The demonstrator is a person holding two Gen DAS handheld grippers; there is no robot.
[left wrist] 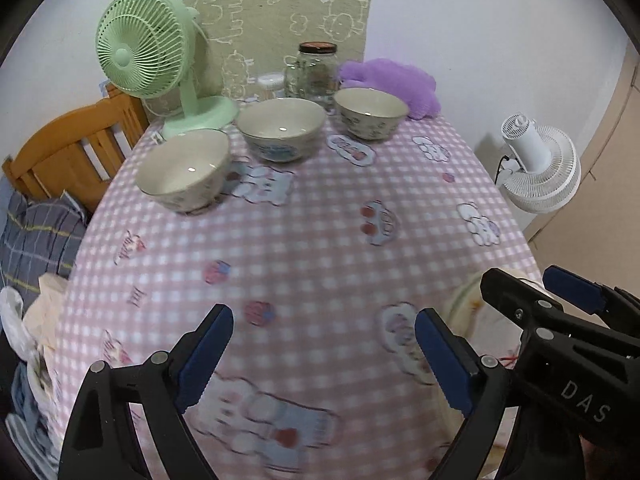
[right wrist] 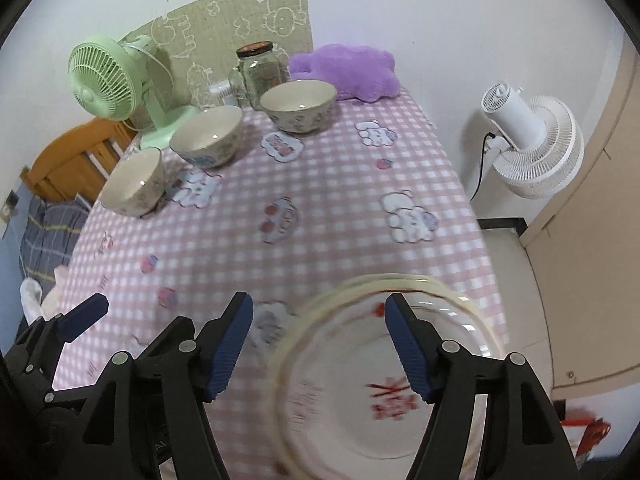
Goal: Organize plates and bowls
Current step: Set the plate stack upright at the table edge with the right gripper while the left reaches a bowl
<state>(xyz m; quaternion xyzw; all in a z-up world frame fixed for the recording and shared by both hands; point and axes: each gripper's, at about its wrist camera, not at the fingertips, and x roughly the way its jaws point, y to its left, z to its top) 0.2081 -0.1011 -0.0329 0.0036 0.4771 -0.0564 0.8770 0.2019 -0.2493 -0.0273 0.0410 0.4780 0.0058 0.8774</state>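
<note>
Three patterned ceramic bowls stand apart in a row at the far end of the pink checked table: a left bowl [left wrist: 184, 170] [right wrist: 134, 182], a middle bowl [left wrist: 281, 128] [right wrist: 208, 136] and a right bowl [left wrist: 371, 112] [right wrist: 299, 105]. A stack of white plates with red markings [right wrist: 384, 380] lies at the near right edge, its rim showing in the left wrist view [left wrist: 466, 300]. My left gripper [left wrist: 324, 356] is open and empty over the near table. My right gripper [right wrist: 320, 344] is open above the plates' left side; it also shows in the left wrist view [left wrist: 520, 286].
A green desk fan [left wrist: 148, 64], a glass jar [left wrist: 316, 70] and a purple plush cushion [left wrist: 396, 80] stand behind the bowls by the wall. A white floor fan [right wrist: 532, 144] stands right of the table. A wooden bed frame [left wrist: 68, 152] is at the left.
</note>
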